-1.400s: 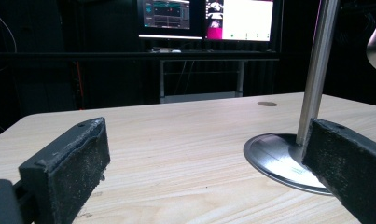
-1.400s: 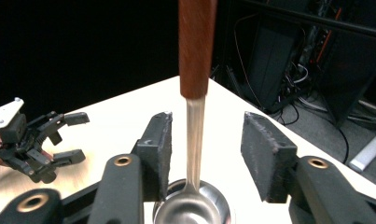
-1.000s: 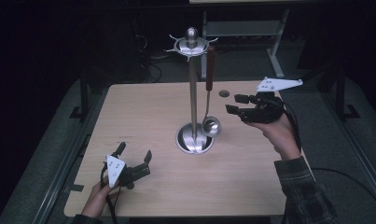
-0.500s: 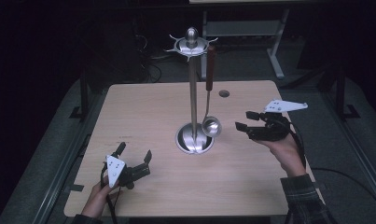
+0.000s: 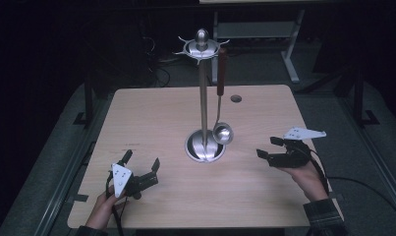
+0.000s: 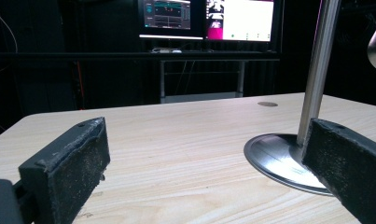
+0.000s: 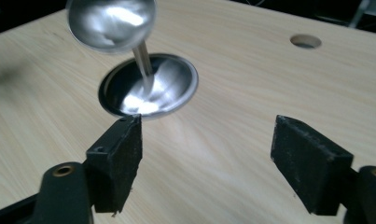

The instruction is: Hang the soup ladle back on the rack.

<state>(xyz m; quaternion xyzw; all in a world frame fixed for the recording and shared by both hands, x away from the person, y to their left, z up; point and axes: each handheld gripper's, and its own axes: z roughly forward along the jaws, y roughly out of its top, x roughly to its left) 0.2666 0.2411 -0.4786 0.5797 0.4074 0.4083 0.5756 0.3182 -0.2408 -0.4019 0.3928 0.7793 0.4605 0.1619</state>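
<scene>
A steel utensil stand (image 5: 204, 98) rises from its round base (image 5: 204, 146) at the middle of the wooden table (image 5: 156, 113). A ladle (image 5: 221, 69) with a red-brown handle hangs from the stand's top ring, its bowl (image 5: 222, 132) just above the base on the right. My left gripper (image 5: 142, 161) sits near the front left, open and empty; the left gripper view shows the base (image 6: 279, 158) and pole (image 6: 318, 70) ahead of it. My right gripper (image 5: 267, 147) hovers open and empty to the right of the base, facing the ladle bowl (image 7: 111, 23).
A small round hole (image 5: 236, 98) lies in the table behind the stand on the right. Lit monitors (image 6: 204, 18) and a metal desk frame (image 5: 257, 29) stand beyond the far edge. The surroundings are dark.
My right gripper has drawn back from beside the ladle towards the near right of the table and sits lower. The left gripper has not moved.
</scene>
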